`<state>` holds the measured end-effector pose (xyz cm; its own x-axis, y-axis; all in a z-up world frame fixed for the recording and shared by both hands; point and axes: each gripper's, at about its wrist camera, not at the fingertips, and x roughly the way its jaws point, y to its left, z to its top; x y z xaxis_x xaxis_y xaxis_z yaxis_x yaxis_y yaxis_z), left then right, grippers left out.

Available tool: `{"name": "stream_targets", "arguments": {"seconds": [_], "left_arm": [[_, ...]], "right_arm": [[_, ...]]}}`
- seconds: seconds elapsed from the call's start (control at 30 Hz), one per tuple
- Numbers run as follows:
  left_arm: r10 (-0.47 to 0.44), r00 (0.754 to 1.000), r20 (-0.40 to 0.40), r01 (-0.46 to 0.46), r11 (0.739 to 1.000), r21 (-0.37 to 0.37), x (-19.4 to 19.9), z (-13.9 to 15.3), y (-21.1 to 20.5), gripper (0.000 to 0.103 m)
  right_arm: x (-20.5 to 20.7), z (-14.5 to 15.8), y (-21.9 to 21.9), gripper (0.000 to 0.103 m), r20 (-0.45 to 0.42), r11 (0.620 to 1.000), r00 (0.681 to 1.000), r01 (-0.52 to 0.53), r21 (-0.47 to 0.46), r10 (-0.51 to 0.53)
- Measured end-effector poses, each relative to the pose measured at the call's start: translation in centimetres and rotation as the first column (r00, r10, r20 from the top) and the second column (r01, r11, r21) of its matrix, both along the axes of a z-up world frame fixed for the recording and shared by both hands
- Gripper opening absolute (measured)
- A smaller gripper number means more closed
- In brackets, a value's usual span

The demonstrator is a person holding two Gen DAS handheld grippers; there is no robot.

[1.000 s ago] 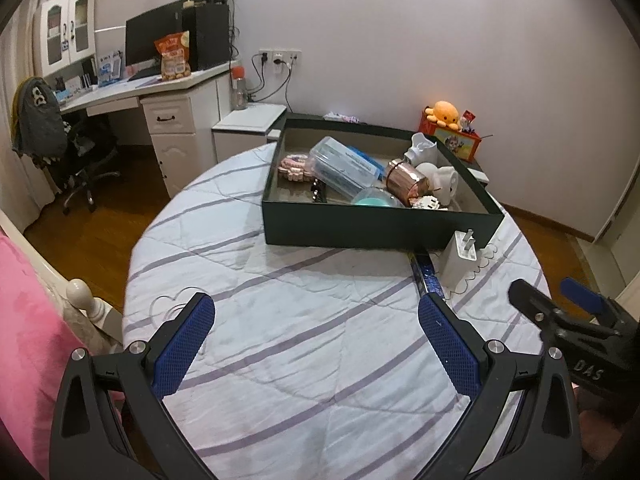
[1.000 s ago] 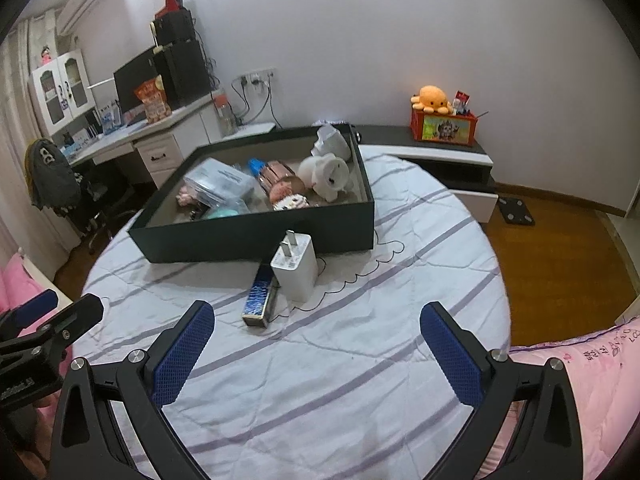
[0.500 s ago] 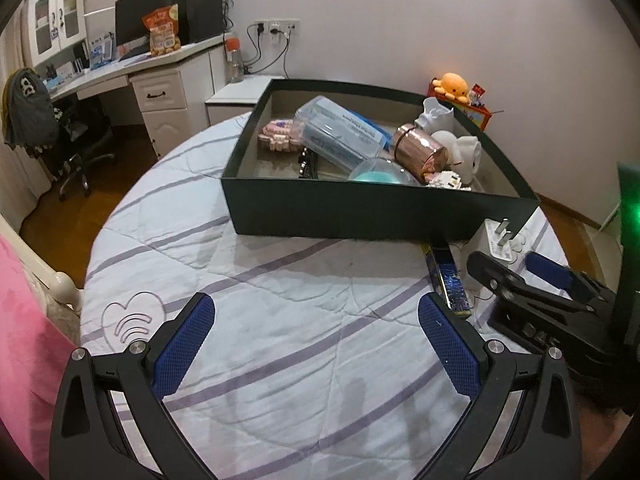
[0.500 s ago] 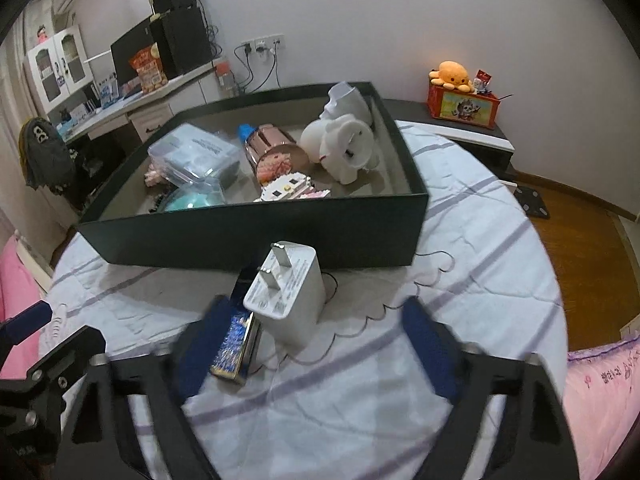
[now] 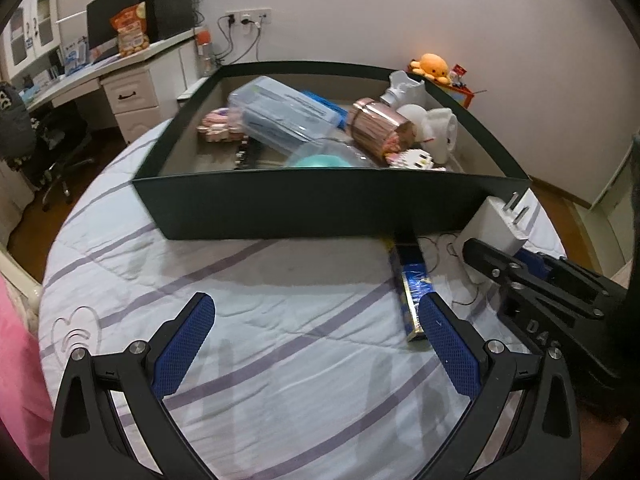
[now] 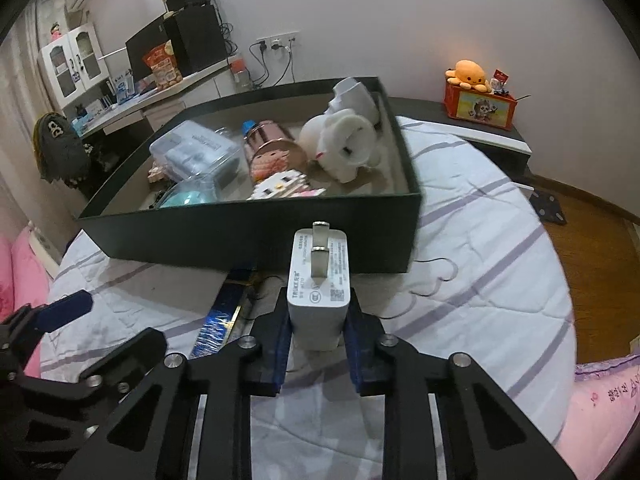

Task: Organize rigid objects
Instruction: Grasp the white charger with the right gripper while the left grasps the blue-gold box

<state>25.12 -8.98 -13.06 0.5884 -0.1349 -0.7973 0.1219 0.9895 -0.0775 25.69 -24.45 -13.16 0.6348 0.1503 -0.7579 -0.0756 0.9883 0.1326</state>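
Note:
My right gripper (image 6: 318,336) is shut on a white wall charger (image 6: 319,284), prongs pointing forward, just in front of the dark green box (image 6: 256,236). The charger also shows in the left wrist view (image 5: 496,224), with the right gripper (image 5: 520,264) on it. A blue foil bar (image 5: 412,292) lies on the round striped table beside the charger, also in the right wrist view (image 6: 218,322). My left gripper (image 5: 316,340) is open and empty over the table, left of the bar. The box (image 5: 304,208) holds several items: a clear case, a copper tin, white toys.
The round table (image 5: 240,320) has a quilted striped cover. A desk with a monitor (image 5: 120,28) and a chair stand at the far left. A low cabinet with an orange plush (image 6: 468,74) stands behind on the right. Pink bedding (image 6: 600,408) lies at the near edges.
My right gripper moved forward and closed on the white charger. My left gripper moved closer to the box and stayed open.

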Motion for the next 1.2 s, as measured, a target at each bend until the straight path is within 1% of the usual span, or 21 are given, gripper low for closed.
{"name": "stream_targets", "arguments": {"seconds": [0.13,0.27,0.33,0.4,0.43,0.47,0.53,0.57,0.6,0.63,0.67,0.7,0.73,0.8,1.0,1.1,1.2], "left_arm": [[-0.023,1.000,-0.009,0.023,1.000,-0.004,0.6,-0.4,-1.2,0.103],[-0.042,0.999,-0.022,0.042,0.999,0.013,1.6,-1.1,-2.7,0.103],[-0.049,0.999,-0.022,0.049,0.999,0.020,2.0,-1.5,-3.3,0.101],[-0.058,0.997,-0.045,0.059,0.998,0.036,2.5,-2.5,-3.8,0.088],[-0.057,0.997,-0.046,0.060,0.997,0.050,2.6,-2.9,-3.9,0.088],[-0.061,0.998,-0.032,0.062,0.997,0.047,2.5,-2.8,-3.9,0.087],[-0.059,0.998,-0.030,0.059,0.998,0.031,2.4,-2.6,-3.5,0.079],[-0.060,0.998,-0.028,0.061,0.998,0.025,2.3,-2.5,-3.2,0.071],[-0.063,0.998,-0.025,0.064,0.998,0.021,2.1,-2.4,-2.8,0.059],[-0.066,0.998,-0.022,0.067,0.998,0.017,2.0,-2.3,-2.4,0.050],[-0.075,0.997,-0.026,0.075,0.997,-0.008,1.9,-2.1,-1.8,0.042],[-0.084,0.996,-0.033,0.083,0.996,-0.038,1.8,-2.0,-1.3,0.039],[-0.096,0.995,-0.035,0.093,0.993,-0.073,1.6,-1.9,-0.7,0.038],[-0.106,0.994,-0.034,0.102,0.990,-0.098,1.2,-1.8,-0.1,0.034],[-0.120,0.993,-0.010,0.118,0.987,-0.107,-0.7,-0.5,0.3,0.027],[-0.122,0.993,-0.008,0.120,0.987,-0.109,-0.6,-0.3,0.7,0.027],[-0.133,0.991,-0.020,0.130,0.986,-0.107,-0.4,-0.7,0.9,0.029]], "right_arm": [[-0.1,0.4,-1.1,0.024,0.006,1.000,1.000,0.021,-0.007,-0.021],[-0.3,0.4,-2.5,0.024,0.007,0.999,0.999,0.052,-0.007,-0.052],[-0.3,0.4,-3.0,0.024,0.007,0.998,0.998,0.065,-0.008,-0.065],[-0.4,0.4,-3.6,0.024,0.005,0.997,0.997,0.077,-0.006,-0.077],[-0.4,0.4,-3.7,0.024,0.004,0.997,0.997,0.079,-0.006,-0.079],[-0.4,0.4,-3.8,0.024,0.002,0.997,0.997,0.079,-0.005,-0.079],[-0.5,0.5,-3.8,0.024,0.003,0.997,0.997,0.078,-0.005,-0.078],[-0.6,0.6,-3.8,0.024,0.005,0.997,0.997,0.078,-0.004,-0.078],[-0.7,0.6,-3.7,0.024,0.007,0.997,0.997,0.076,-0.003,-0.076],[-0.8,0.6,-3.6,0.024,0.008,0.997,0.997,0.072,-0.001,-0.072],[-0.9,0.7,-3.4,0.024,0.009,0.998,0.998,0.067,0.003,-0.067],[-1.0,0.7,-3.2,0.024,0.009,0.998,0.998,0.061,0.006,-0.061],[-1.1,0.7,-3.0,0.024,0.009,0.998,0.998,0.056,0.008,-0.056],[-1.4,0.8,-2.4,0.024,0.009,0.999,0.999,0.043,0.013,-0.043],[-2.5,1.5,-1.0,0.024,0.017,1.000,1.000,0.018,0.010,-0.018],[-2.7,1.7,-0.7,0.024,0.015,1.000,1.000,0.020,0.005,-0.020],[-2.9,1.8,-0.3,0.024,0.015,1.000,1.000,0.020,0.005,-0.021]]}}
